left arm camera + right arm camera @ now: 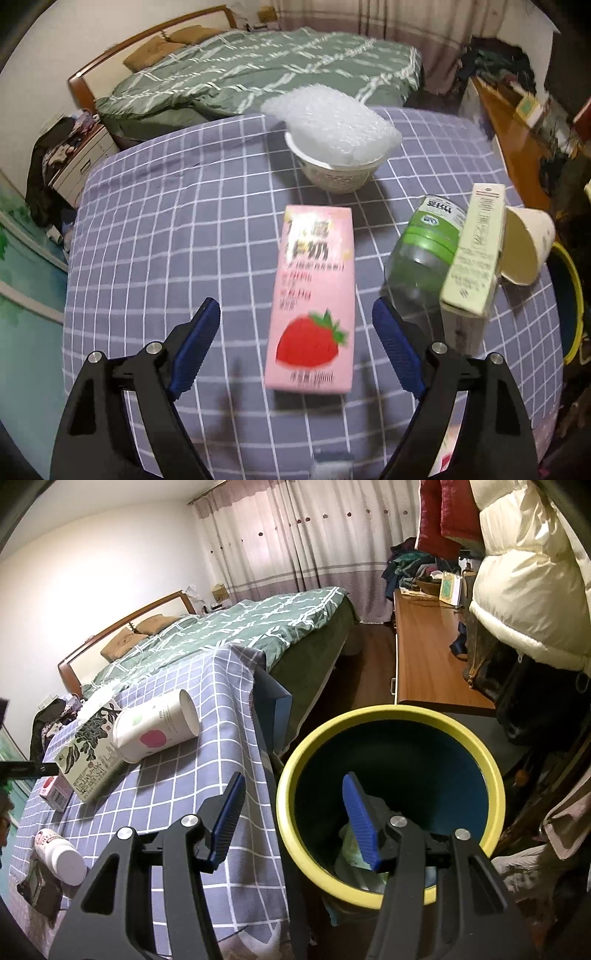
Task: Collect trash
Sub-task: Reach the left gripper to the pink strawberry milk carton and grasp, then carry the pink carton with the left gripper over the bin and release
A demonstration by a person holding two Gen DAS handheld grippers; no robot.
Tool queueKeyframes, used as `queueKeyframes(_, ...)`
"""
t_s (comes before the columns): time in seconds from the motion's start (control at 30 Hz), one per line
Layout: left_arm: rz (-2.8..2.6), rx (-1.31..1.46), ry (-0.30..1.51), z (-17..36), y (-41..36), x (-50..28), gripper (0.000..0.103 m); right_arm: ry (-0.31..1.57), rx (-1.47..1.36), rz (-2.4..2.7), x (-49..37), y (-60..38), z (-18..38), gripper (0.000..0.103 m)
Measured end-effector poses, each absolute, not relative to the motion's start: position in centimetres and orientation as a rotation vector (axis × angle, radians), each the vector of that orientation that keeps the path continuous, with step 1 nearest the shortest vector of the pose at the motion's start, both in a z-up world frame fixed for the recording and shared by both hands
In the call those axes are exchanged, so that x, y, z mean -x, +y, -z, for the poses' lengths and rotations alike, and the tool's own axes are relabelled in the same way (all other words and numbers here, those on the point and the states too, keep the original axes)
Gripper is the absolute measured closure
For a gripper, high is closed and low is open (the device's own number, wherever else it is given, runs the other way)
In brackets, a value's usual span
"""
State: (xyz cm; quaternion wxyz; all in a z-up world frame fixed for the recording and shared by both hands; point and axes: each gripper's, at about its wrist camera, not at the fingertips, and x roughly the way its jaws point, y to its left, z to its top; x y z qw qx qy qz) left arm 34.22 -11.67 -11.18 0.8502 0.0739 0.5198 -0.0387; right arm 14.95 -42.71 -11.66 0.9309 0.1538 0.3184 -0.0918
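Note:
A pink strawberry milk carton [314, 299] lies on the checked tablecloth [166, 229]. My left gripper [295, 314] is open and hovers over its near end, one finger on each side, not touching. A paper bowl [332, 170] stuffed with bubble wrap [332, 118] stands behind it. To the right lie a clear bottle with a green label [424, 243], a pale green box [472, 258] and a tipped paper cup [524, 247]. My right gripper [295, 790] is open and empty above the rim of the yellow-rimmed bin [391, 716], which holds crumpled trash [351, 853].
In the right wrist view, the cup [155, 723], the box [92, 746], a small pink carton [55, 794], a white pill bottle [59, 856] and a dark packet [37, 890] lie on the table. A bed [229, 627] stands behind; a wooden desk [432, 657] is at the right.

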Motion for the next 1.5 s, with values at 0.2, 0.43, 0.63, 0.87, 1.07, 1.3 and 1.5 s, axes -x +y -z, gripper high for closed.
queueKeyframes(0.2, 0.101, -0.184, 1.205, 13.5, -12.3, -37.1, 0.032, 0.652, -0.307, 0.177, -15.1, -42.5, 11.1, 0.05)
queueKeyframes(0.43, 0.142, -0.188, 1.224, 14.5, -12.1, -37.8, 0.051, 0.655, -0.304, 0.165, -15.0, -42.1, 11.0, 0.05)
queueKeyframes(0.63, 0.137, -0.193, 1.162, 12.3, -10.7, -36.0, 0.052, 0.641, -0.295, 0.178, -13.8, -42.4, 10.7, 0.05)
queueKeyframes(0.87, 0.216, -0.199, 1.021, 5.8, -11.7, -30.3, 0.052, 0.616, -0.313, 0.246, -10.4, -44.9, 10.5, 0.05)
queueKeyframes(1.07, 0.424, -0.253, 0.92, 1.3, -19.0, -25.6, 0.052, 0.591, -0.305, 0.323, -6.8, -47.2, 9.9, 0.05)
queueKeyframes(1.3, 0.717, -0.371, 0.94, 2.1, -32.6, -22.1, 0.052, 0.567, -0.294, 0.377, -3.6, -49.1, 8.9, 0.05)
queueKeyframes(1.5, 0.824, -0.442, 0.982, 5.9, -42.9, -21.5, 0.052, 0.549, -0.297, 0.402, -1.6, -50.4, 8.3, 0.05)
